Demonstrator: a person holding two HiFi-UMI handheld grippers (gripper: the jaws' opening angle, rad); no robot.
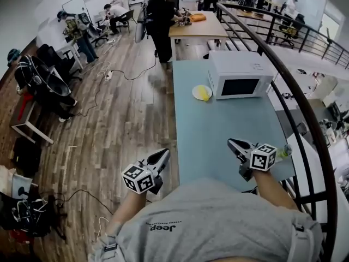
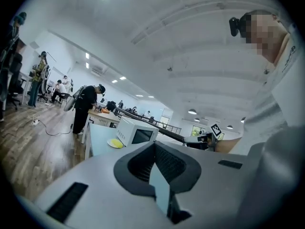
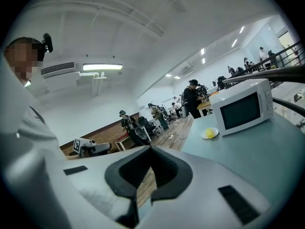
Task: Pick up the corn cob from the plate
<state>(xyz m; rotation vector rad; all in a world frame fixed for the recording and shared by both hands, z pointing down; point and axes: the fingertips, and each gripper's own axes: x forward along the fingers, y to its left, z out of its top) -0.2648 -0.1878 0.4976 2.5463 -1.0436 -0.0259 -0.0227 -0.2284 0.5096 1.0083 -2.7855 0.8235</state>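
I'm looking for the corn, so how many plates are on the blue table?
1. The plate lies beside the microwave, on its left in the head view, with the corn on it. The person's body hides the table's near end.

Probably an open-plan lab: worktables (image 1: 204,30), trailing floor cables (image 1: 128,76), standing workers (image 1: 162,23).

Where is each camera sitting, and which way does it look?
Head view: on the person's head, looking down at the table, microwave and plate with the corn cob; grey shirt, left gripper and right gripper show.
Left gripper view: rides the left gripper, facing along its shut jaws toward the microwave; shirt and right gripper at right.
Right gripper view: rides the right gripper, jaws shut, facing the wooden floor; shirt and left gripper at left.
Shared: all show microwave and plate.
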